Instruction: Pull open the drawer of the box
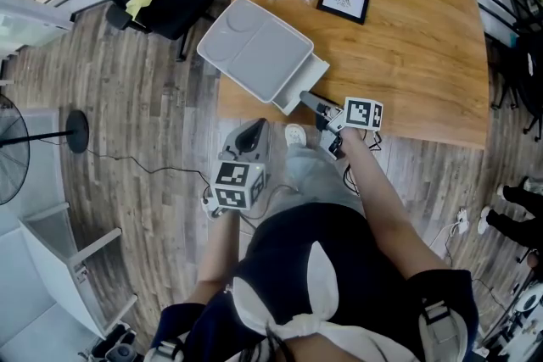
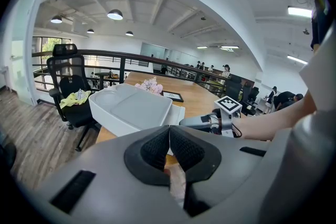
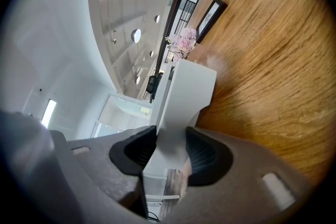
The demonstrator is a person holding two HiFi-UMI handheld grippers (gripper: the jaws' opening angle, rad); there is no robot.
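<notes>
Now the right gripper (image 3: 170,152) is pinching the slim white drawer (image 3: 189,86) of the pale grey plastic box (image 1: 254,51), probably needing a straight pull; the left gripper (image 2: 169,148) is idling, jaws pressed together.

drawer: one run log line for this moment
right gripper: shut on drawer | drawer: partly out of box | left gripper: shut, empty, away from box

The right gripper (image 3: 170,150) has its jaws pressed on the white drawer (image 3: 185,93) at the wooden table (image 3: 262,60)
</notes>
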